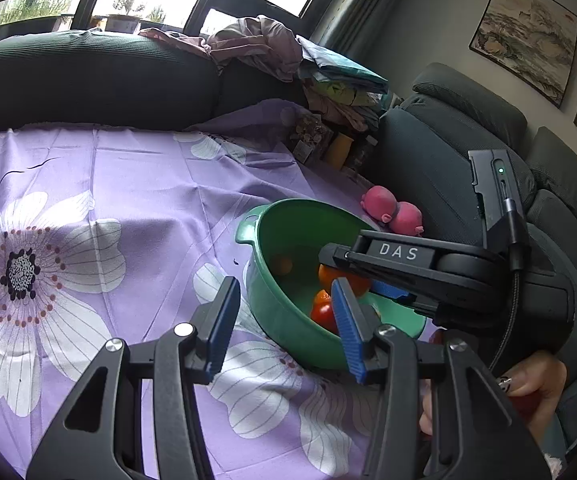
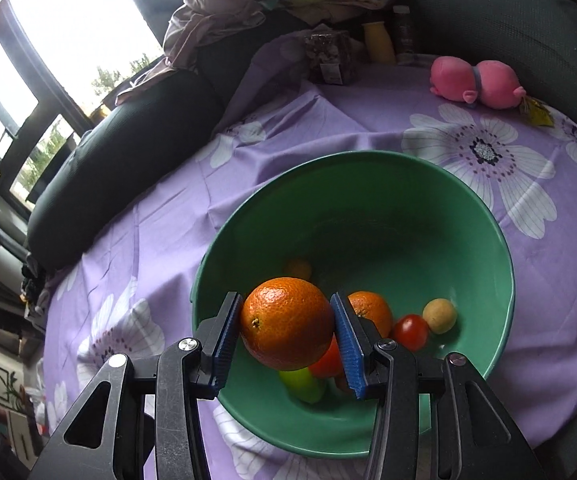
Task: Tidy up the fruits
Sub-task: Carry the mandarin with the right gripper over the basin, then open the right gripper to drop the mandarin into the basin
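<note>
The right gripper is clenched on a large round orange above the green plastic bowl, at 7 o'clock over its rim. The left gripper hangs released, empty. Judged mid-placement: next, lower the orange among the small red tomato and other fruit, then release.

White capitals "DAS" stand on a black plate along the side of the right gripper, seen just beyond and right of the left jaws. A label on the clear packet far beyond the right jaws is probably print, unreadable.
</note>
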### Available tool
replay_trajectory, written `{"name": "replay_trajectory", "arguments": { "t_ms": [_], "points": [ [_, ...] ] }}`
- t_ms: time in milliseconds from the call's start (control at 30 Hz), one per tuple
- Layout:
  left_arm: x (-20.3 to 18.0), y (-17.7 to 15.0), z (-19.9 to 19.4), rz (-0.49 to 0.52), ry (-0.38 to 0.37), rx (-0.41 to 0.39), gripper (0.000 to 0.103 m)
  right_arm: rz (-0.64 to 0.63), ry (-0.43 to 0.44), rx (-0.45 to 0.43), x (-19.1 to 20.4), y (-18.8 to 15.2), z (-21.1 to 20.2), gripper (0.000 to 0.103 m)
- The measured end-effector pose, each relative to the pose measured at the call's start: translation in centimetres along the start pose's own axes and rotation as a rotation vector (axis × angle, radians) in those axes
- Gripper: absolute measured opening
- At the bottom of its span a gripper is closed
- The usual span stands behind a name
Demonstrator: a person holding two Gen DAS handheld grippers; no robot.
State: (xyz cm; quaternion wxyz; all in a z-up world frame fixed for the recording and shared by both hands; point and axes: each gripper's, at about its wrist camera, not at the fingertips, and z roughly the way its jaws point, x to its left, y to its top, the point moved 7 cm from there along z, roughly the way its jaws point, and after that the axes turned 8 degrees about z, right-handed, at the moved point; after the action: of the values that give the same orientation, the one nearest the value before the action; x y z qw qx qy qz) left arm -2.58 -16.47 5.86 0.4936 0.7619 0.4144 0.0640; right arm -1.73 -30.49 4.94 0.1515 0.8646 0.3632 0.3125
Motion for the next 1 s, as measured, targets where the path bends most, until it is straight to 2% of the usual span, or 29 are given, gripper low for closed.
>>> {"name": "replay_trajectory", "arguments": {
  "t_ms": [200, 467, 800, 1000],
  "points": [
    [-0.3, 0.2, 0.4, -0.022, -0.042, 0.002, 0.047, -0.022, -0.022, 0.017, 0.2, -0.3, 0.3, 0.048],
    [-1.5, 0.3, 1.7, 0.032, -0.061, 0.022, 0.047, 0.012, -0.057, 0.018, -1.5, 0.1, 0.3, 0.048],
    [-1.7, 0.0, 2.7, 0.015, -0.090, 0.059, 0.047, 0.047, -0.086, 0.054, -2.6, 0.2, 0.8, 0.048],
    [-1.8, -0.1, 2.5, 0.005, -0.088, 0.064, 0.058, 0.034, -0.087, 0.030, -2.5, 0.3, 0.2, 0.048]
  ]
}}
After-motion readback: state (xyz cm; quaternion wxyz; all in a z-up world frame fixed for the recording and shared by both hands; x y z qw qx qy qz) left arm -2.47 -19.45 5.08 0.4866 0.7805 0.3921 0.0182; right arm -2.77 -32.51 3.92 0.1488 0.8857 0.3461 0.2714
